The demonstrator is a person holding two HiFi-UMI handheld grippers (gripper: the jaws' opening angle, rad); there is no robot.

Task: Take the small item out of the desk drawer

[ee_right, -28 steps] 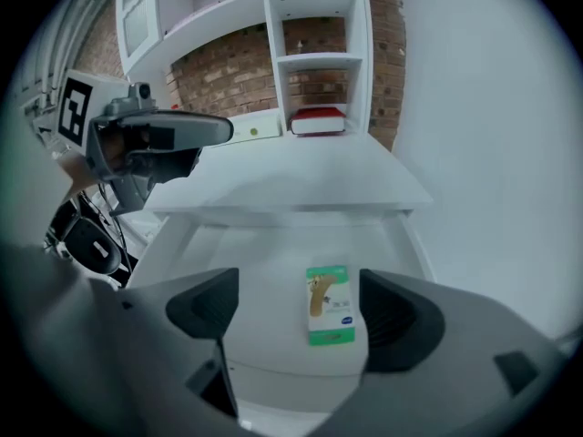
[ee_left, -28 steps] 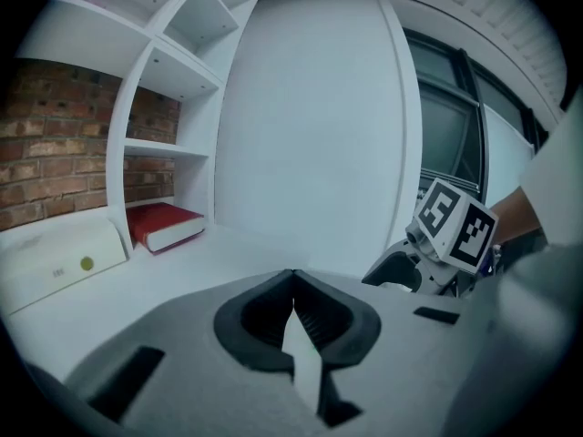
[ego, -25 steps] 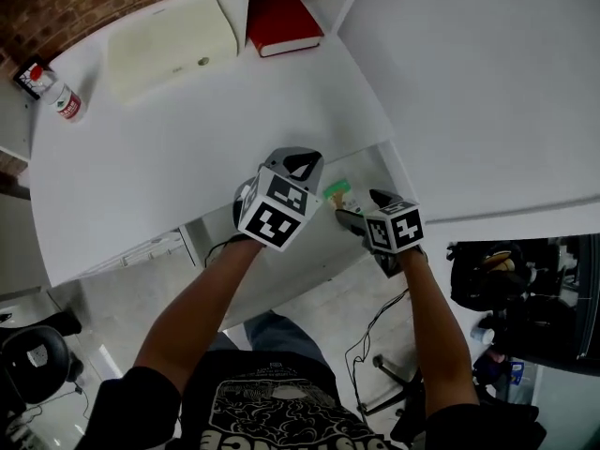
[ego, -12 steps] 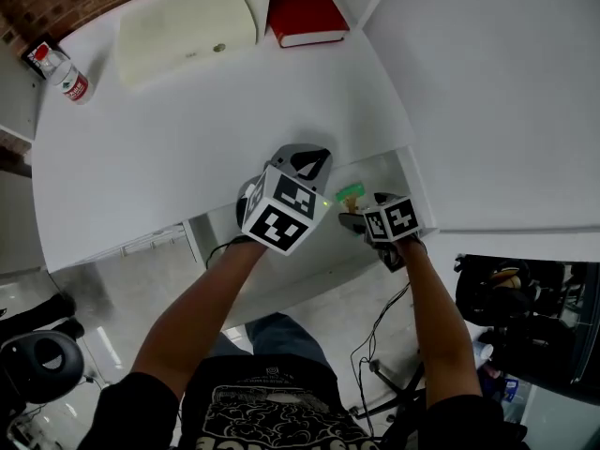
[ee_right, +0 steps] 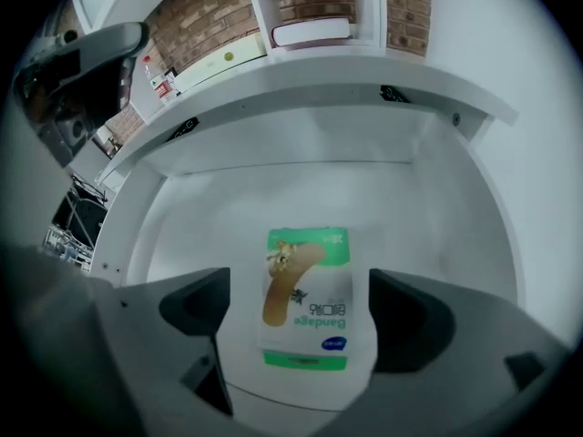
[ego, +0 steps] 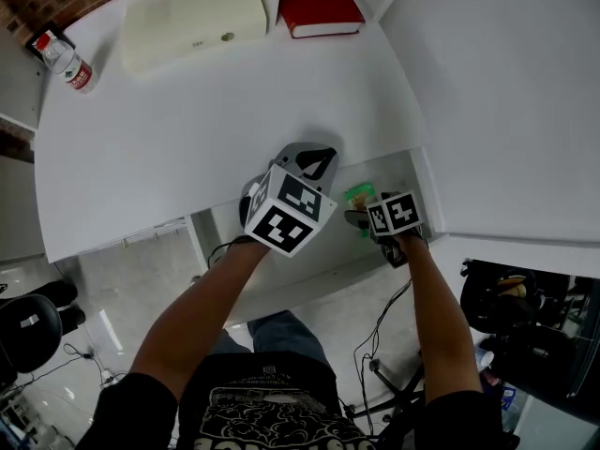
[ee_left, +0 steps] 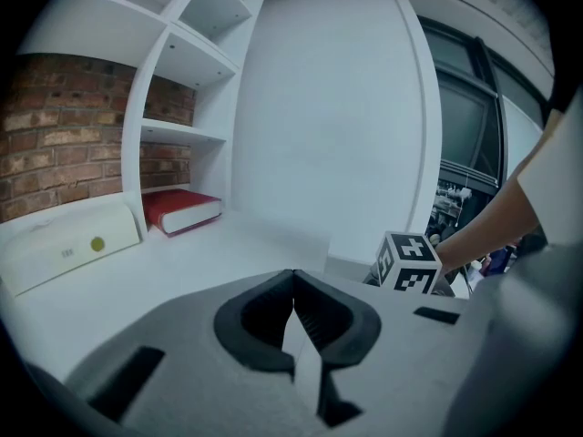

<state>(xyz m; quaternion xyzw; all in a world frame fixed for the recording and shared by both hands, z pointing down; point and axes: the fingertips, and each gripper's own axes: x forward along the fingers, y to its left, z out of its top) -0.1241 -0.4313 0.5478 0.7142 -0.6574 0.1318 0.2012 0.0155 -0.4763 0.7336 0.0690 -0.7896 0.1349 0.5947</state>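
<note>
Open white desk drawer, smooth bare walls, holds one flat green-and-white cardboard bandage box. The box lies face up on the drawer floor, towards the front, with a tan plaster strip pictured on it. Its print reads upside down from the right gripper view: "Bandage" is legible, the finer print too small to read. Right gripper points steeply down into the drawer; its dark jaws have just been opening and now stand spread wide, the box between them. There is a clear gap at the left-hand pad; the right-hand pad's edge meets the box's outline, contact not determinable. Left gripper is over the matt white desk top, its tongs pressed together at the tips with nothing between. In the head view the box is mostly hidden by the right gripper and its marker cube; only a green corner shows. The drawer front is covered by the gripper body in the right gripper view. At the back of the desk are a cream rectangular case with a round button and a red hardcover book, both cut off by the top edge. A small clear plastic bottle with a red label lies at the far left corner. Behind these are white shelving and a rough brick wall.
</note>
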